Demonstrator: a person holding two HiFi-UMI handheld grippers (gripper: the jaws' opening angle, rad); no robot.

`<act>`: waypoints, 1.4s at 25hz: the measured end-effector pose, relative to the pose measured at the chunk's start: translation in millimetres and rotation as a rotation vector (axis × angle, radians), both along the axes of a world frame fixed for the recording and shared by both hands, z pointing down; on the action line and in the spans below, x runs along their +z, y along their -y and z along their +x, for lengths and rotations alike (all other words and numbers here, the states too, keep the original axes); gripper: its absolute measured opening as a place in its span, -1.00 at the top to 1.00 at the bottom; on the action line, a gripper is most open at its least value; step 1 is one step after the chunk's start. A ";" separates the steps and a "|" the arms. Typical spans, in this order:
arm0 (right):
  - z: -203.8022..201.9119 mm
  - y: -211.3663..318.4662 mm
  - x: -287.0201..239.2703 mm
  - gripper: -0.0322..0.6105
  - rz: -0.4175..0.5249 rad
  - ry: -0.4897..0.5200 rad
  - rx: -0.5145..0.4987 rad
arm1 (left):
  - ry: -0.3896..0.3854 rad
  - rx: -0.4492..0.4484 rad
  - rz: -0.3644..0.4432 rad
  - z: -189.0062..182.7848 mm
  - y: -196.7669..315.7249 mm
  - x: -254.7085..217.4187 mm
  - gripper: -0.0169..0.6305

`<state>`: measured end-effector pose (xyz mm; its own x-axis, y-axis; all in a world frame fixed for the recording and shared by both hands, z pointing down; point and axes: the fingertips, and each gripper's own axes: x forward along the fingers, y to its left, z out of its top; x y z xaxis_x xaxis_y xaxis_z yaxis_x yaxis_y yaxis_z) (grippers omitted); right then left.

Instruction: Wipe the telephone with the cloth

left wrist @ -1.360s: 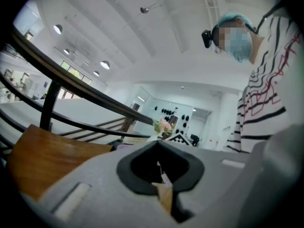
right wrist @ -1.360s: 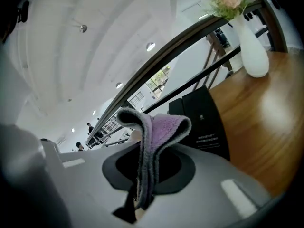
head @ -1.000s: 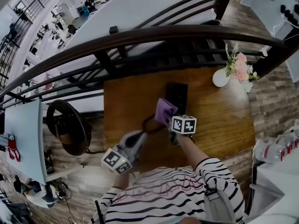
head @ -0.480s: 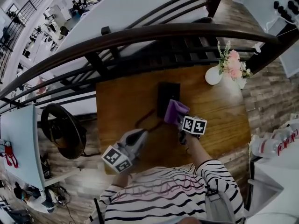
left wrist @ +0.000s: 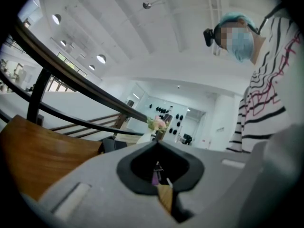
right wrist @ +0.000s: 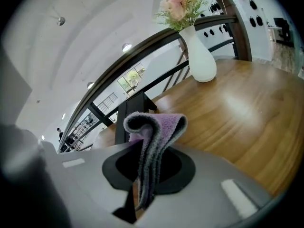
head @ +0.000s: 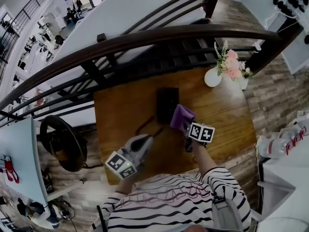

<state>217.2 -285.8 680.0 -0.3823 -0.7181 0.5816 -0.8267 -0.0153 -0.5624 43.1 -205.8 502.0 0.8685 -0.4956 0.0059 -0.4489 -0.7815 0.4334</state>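
Note:
A black telephone lies on the wooden table, and its dark cord loops out to the left. My right gripper is shut on a folded purple cloth, which rests against the phone's near right corner. In the right gripper view the cloth bulges up out of the right gripper, with the telephone just behind it. My left gripper hovers at the table's near left part, away from the phone, shut with nothing in it. The left gripper view shows the telephone beyond the left gripper.
A white vase of pink flowers stands at the table's far right corner. A dark curved railing runs behind the table. A round black stool sits on the floor to the left. Bare wood lies right of the phone.
The cloth in my right gripper has slid from the phone's near end over to its right side. My left gripper has stayed at about the same place.

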 end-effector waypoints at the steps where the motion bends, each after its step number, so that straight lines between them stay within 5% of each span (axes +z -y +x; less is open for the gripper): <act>1: -1.0 -1.4 -3.1 0.79 0.007 0.007 0.004 | -0.001 0.003 0.002 -0.2 -1.3 -1.1 0.94; 28: -71.3 -171.6 -152.3 0.79 0.318 0.092 0.146 | -0.007 0.122 0.081 -66.9 -97.8 -46.7 0.94; 35: -97.2 -233.2 -149.2 0.79 0.336 0.092 0.195 | -0.045 0.163 0.094 -90.3 -136.0 -40.8 0.94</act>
